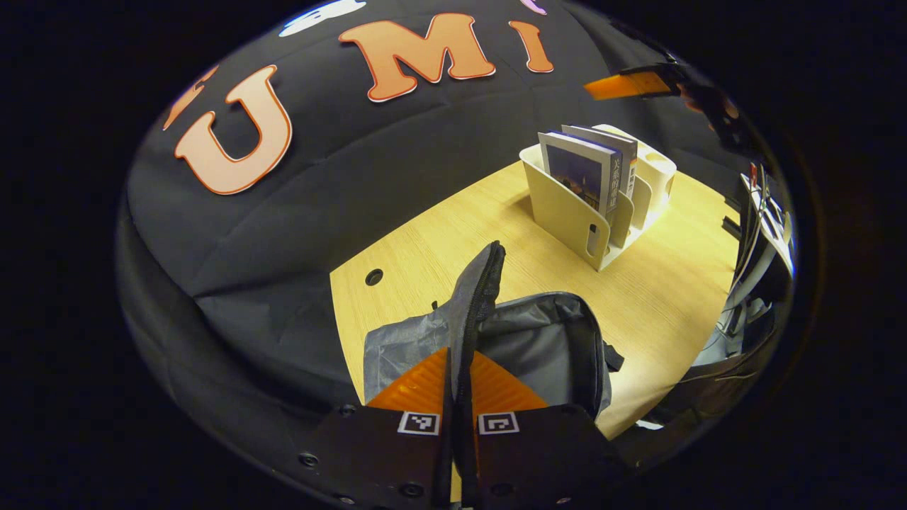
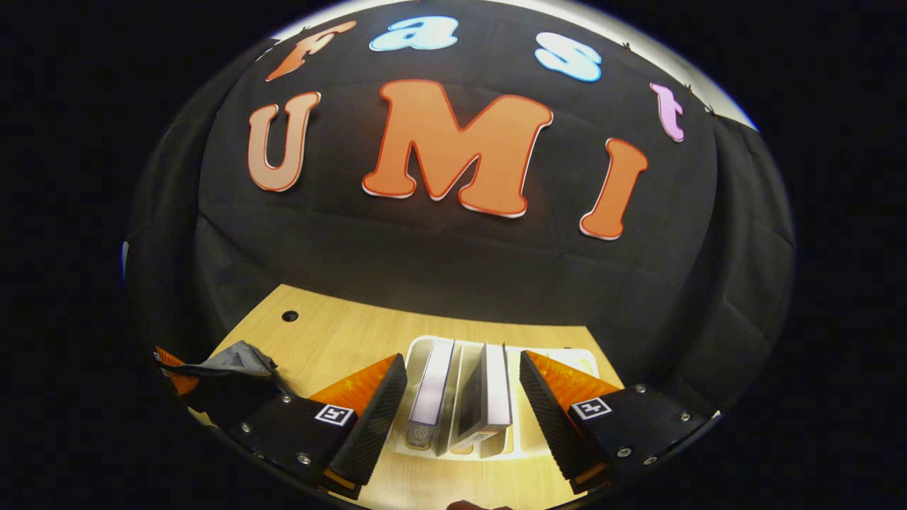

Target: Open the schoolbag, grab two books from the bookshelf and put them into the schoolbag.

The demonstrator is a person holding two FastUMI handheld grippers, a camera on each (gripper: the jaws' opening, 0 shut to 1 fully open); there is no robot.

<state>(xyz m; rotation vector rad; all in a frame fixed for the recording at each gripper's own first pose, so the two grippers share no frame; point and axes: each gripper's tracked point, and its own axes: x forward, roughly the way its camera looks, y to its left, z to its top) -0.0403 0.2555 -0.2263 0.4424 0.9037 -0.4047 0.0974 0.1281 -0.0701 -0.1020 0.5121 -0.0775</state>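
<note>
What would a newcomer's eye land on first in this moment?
In the left gripper view, the left hand-held gripper pinches the grey schoolbag's flap upright, the bag gaping on the wooden desk. In the right gripper view, the right hand-held gripper hangs open over two books standing in the white bookshelf.

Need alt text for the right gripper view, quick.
The right gripper hangs open above a white bookshelf on a wooden table, its fingers straddling two upright books. At far left, grey schoolbag fabric.
</note>
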